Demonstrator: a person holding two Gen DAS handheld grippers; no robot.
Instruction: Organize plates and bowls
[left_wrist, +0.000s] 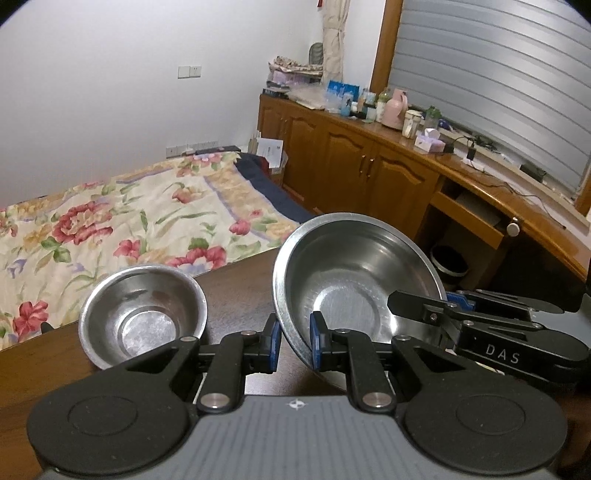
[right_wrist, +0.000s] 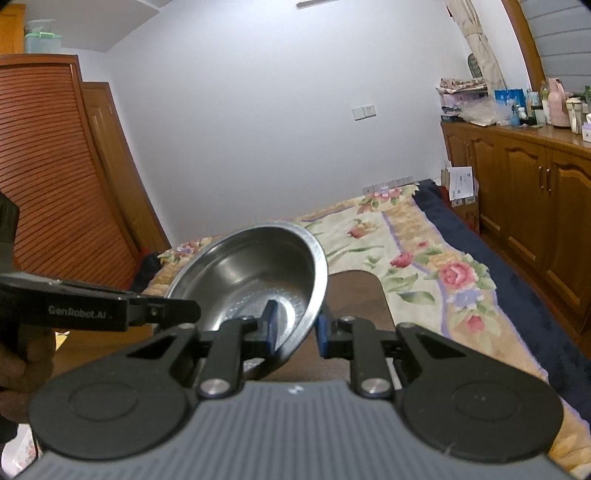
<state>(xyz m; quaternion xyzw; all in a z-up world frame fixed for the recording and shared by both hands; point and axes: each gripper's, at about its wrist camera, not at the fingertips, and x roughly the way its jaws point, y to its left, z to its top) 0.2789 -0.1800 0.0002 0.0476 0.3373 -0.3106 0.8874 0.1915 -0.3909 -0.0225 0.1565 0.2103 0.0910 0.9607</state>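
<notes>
Two bowls: both are showing as plain, shiny metal; the large bowl (left_wrist: 354, 280) is tilting above the dark table (left_wrist: 236, 291), while the small bowl (left_wrist: 142, 314) is sitting upright on the table near its far edge, toward the flowered bed (left_wrist: 122, 218).
Left gripper (left_wrist: 293, 341): its blue pads are pinching the near-left rim of the large bowl, one pad inside, one outside, with the jaws narrow.
Right gripper (right_wrist: 295, 326): its jaws are also closing narrowly on the large bowl's (right_wrist: 255, 273) rim, one pad inside and one outside, on the opposite side from the left gripper.
Large bowl position: it is hanging between the two grippers, with the small bowl just beside it on the left.
Writing: "DAS" is showing on the right gripper's arm in the left wrist view; "GenRobot.AI" is reading on the left gripper's arm in the right wrist view.
</notes>
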